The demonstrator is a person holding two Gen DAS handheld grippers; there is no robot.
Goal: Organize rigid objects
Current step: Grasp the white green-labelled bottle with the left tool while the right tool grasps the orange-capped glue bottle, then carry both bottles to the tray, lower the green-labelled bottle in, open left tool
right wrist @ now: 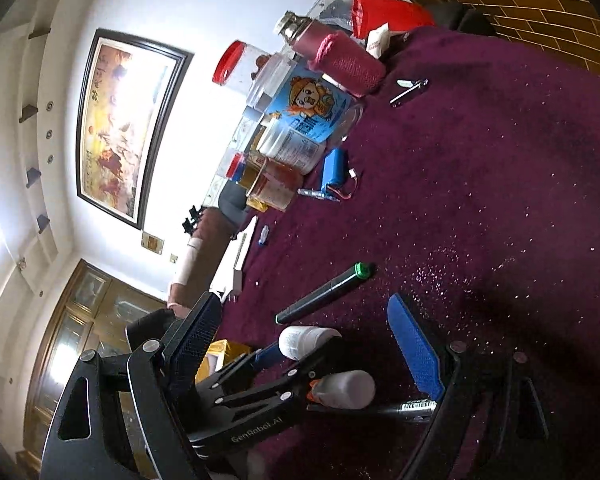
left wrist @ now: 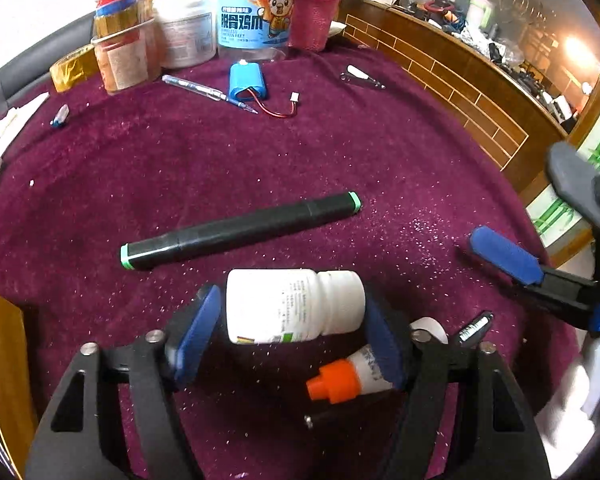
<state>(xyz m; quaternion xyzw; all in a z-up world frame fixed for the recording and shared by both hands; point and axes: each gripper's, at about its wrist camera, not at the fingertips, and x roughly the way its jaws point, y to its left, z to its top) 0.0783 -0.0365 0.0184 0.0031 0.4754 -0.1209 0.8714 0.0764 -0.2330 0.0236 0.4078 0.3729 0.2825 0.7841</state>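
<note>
Desk covered in a dark purple velvet cloth speckled with glitter. Left hand-held gripper points steeply down at it, blue pads either side of a white pill bottle lying on its side, cap toward the right-hand pad. Right-hand pad sits against the cap; a thin gap shows at the left-hand pad, so I cannot tell whether the bottle is actually gripped. Just below the bottle, between the same jaws, lies a small white bottle with an orange cap, on the cloth. A dark pen with a barcode label lies just right of the left gripper. Beyond the pill bottle, close but apart, a black marker with green ends lies at a slant. Right hand-held gripper tilted, jaws wide apart with nothing between the pads; the left gripper and both small bottles sit in its foreground. Far edge of the desk: a blue battery pack with red wire, a clear pen touching it, a nail clipper off to the right, a small blue-tipped vial to the left. Behind these a row of jars, including a blue-labelled tub and a pink knit-sleeved bottle.
</note>
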